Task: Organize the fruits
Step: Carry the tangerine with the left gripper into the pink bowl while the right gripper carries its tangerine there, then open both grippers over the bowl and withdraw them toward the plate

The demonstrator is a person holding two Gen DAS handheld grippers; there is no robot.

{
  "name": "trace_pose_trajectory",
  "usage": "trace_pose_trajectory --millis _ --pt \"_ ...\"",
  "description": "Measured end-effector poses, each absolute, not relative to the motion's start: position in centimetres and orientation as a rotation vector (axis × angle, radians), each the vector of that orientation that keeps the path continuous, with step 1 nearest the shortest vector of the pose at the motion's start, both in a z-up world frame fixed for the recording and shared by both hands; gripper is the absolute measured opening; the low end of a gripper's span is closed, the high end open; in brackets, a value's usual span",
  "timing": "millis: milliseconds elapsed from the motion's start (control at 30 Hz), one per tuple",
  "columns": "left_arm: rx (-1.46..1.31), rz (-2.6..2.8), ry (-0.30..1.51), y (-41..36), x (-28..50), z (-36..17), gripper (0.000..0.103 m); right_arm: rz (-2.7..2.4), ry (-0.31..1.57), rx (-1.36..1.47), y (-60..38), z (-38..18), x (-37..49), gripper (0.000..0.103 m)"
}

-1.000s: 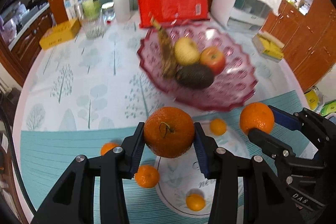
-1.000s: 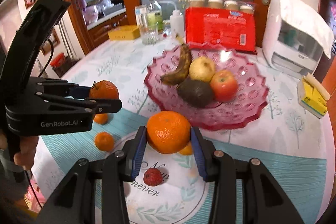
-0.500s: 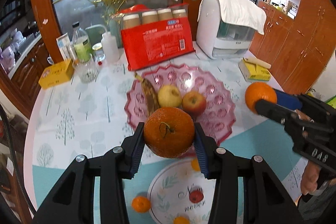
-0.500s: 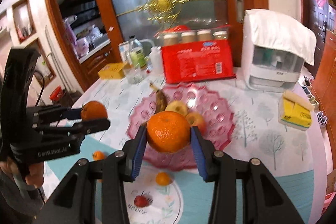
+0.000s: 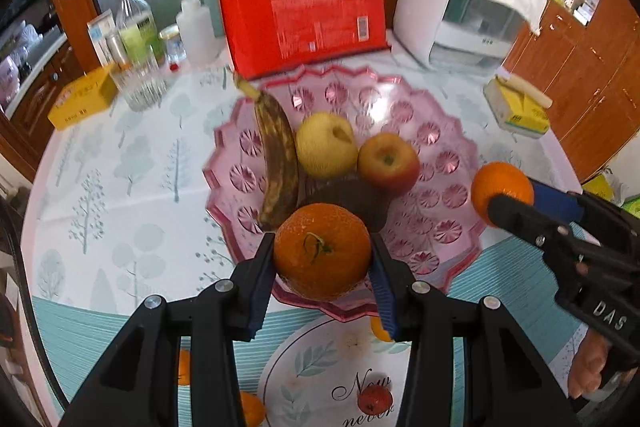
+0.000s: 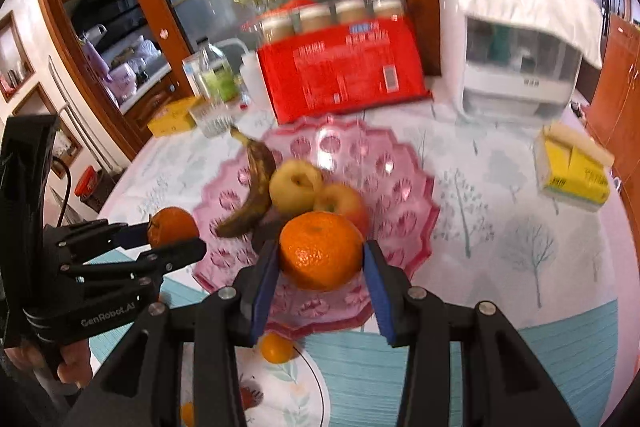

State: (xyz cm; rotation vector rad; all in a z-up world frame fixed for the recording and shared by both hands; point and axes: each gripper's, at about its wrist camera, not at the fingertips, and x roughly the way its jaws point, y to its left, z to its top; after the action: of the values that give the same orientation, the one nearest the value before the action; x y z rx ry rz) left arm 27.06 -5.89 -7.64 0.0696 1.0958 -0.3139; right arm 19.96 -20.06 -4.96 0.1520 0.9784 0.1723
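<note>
I have my left gripper (image 5: 322, 269) clamped on a large round orange (image 5: 322, 251), held over the near rim of the scalloped pink glass fruit bowl (image 5: 436, 163) mid-worktop, ready to drop in. My right gripper (image 6: 320, 267) pinches a second orange (image 6: 321, 249) alongside. Beyond, the bowl groups a brown-spotted banana (image 5: 278, 163), yellow pear (image 5: 326, 143) and red apple (image 5: 388, 163).

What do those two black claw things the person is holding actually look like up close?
Both are matte black plastic handheld tools with two straight fingers, lined inside with ribbed blue pads and joined by silver screws. The left gripper carries white "GenRobot.AI" lettering on its body and a thin black cable behind. The right gripper shows "DAS" in white. Bare fingers wrap each handle; no sleeves are visible.
</note>
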Motion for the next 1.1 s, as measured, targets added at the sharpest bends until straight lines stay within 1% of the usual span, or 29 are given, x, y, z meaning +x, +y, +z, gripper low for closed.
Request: trace_pose_trajectory --millis 300,800,833,900,933,1100 --pt "0.091 -0.333 1.152 -7.3 27.9 -10.8 0.043 0.17 1.044 0.166 -19.8 -8.2 20.4 0.043" --pt "0.11 -0.34 1.197 -8.1 28.4 -12.5 0.044 0.163 1.1 0.165 -19.9 -10.2 20.7 0.046" --pt "0.109 -0.339 1.199 -8.0 28.3 -12.6 0.045 0.164 1.106 0.165 -19.9 -10.3 20.7 0.046" --pt "0.107 -0.336 1.192 -8.0 28.1 -12.4 0.06 0.168 1.115 0.173 -19.9 -10.4 20.7 0.046" --pt "0.108 -0.334 1.184 -7.9 28.0 -12.3 0.062 0.176 1.112 0.183 -19.9 -10.3 20.7 0.046" --pt "0.124 -0.331 1.164 -7.8 27.6 -11.6 0.063 0.185 1.097 0.192 -19.8 -9.7 20.5 0.047"
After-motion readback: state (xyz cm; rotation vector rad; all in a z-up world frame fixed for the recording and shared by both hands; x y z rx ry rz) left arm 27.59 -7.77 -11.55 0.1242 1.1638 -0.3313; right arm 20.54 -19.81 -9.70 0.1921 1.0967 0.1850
